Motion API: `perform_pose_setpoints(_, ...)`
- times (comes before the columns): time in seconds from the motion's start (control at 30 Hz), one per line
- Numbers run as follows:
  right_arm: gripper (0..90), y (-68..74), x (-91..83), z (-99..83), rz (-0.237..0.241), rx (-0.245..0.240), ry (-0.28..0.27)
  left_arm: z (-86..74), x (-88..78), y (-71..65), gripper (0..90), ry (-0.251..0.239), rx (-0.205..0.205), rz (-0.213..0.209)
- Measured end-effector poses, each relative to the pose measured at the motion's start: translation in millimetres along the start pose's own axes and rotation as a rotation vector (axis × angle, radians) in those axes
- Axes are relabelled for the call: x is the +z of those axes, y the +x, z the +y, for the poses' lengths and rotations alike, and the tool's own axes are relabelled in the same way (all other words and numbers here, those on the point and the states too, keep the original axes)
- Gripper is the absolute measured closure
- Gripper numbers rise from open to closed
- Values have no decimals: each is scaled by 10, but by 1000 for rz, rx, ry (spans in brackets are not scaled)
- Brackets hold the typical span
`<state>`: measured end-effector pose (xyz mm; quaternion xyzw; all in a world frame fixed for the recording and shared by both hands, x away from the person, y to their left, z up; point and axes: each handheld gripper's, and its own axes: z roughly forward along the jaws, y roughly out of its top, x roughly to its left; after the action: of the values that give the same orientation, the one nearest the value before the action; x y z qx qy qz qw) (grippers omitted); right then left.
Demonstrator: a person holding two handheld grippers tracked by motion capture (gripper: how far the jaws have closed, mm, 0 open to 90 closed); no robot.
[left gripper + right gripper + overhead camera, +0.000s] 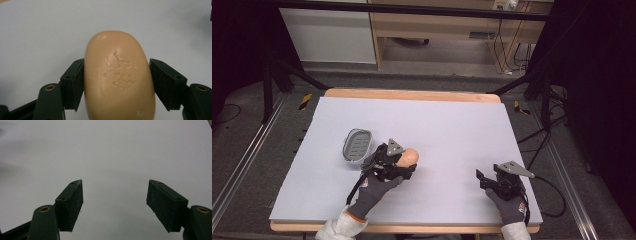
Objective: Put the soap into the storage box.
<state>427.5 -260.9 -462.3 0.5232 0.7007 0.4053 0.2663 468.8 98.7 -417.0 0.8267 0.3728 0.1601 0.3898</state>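
Observation:
A tan oval bar of soap [117, 77] with a stamped mark lies on the pale table sheet, left of centre, also seen in the high view as the soap [410, 156]. My left gripper [404, 167] is around the near half of the bar. Its jaws stand wide, one at each long side, right up against the soap; the pads [75, 85] show no squeeze on it. A grey soap dish [357, 145] with a slotted floor sits just left of that hand. My right gripper [482, 179] is open near the front right edge, and in its own view the right gripper [115, 202] has nothing between its jaws.
The pale sheet [447, 125] covers the wooden table. Dark stands and cables [542, 145] run along the right side off the table, and a rail [242, 165] runs along the left.

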Motion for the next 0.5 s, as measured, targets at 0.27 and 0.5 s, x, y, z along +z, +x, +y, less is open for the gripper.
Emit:
perform_pose_setpoints(0.27,294,0,-1,0,0,1,0,-40,-113,74,312,-14,-12,-1)
perform_pose_setpoints(0.5,294,-3,-2,-1,-1,2,0,-71,-237,187,314,-29,-27,16)
